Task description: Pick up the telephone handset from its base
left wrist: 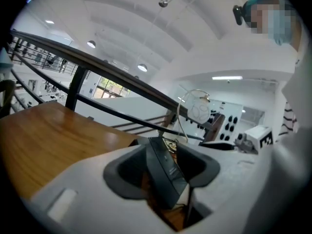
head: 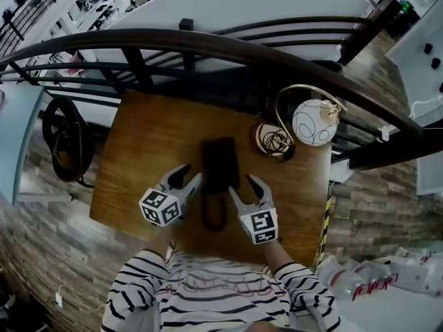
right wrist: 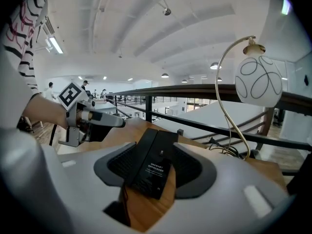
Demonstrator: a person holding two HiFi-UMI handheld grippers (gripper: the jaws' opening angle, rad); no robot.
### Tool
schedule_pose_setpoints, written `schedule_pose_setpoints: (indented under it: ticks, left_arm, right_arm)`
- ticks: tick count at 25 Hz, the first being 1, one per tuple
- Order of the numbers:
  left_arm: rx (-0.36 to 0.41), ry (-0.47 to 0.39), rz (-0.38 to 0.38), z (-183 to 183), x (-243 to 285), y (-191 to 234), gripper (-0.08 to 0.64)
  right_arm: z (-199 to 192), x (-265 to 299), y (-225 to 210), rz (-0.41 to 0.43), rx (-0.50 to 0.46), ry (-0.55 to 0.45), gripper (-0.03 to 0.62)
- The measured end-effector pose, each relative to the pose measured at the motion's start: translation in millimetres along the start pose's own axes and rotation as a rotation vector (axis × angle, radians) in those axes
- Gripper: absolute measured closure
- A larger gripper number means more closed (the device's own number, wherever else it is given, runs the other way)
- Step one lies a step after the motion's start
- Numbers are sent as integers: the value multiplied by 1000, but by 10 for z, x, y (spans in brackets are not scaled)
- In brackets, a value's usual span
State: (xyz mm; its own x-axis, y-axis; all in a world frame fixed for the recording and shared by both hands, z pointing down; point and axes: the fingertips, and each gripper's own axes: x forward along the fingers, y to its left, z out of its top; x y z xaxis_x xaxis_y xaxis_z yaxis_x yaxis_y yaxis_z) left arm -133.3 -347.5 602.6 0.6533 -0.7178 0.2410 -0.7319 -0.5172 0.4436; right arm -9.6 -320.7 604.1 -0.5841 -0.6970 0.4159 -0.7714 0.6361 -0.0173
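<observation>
Brown wood forms the table (head: 135, 151), which stands against a dark metal railing (head: 208, 43). A black telephone (head: 220, 163) lies flat near the middle of the table, its long side running away from the person. In the right gripper view a narrower strip along its left side looks like the handset (right wrist: 143, 147), resting in place on the base. Just in front of the telephone's near end, a dark loop (head: 213, 211) lies on the wood; what it is cannot be made out.

Left tool (head: 187, 178) sits just left of the telephone's near end, with its jaws apart and nothing pressed between them. The right tool (head: 246, 191) sits just right of the same end, angled inward, also with its jaws spread and holding nothing. In each gripper view the black slab shows through the gap between the pads, and no contact with them can be seen.

At the table's far right corner stands a lamp with a curved brass-coloured arm and a white globe shade (head: 315, 122) marked with thin dark rings. Its round base (head: 273, 140) carries a tangle of cord. Black-and-white striped sleeves (head: 138, 289) fill the lower edge of the head view.
</observation>
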Motion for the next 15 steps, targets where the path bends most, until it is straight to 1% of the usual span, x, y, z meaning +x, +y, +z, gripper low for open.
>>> schedule_pose_setpoints:
  ticks: [8,15]
  left_arm:
    - [-31,71,-12,-252,286,276,364]
    - [-97,83,-33,-397,499,405,362]
  right_arm:
    - [-289,280,-138,-36,-14,77,385]
    - [-547,466,-211,-45,-33,134,411]
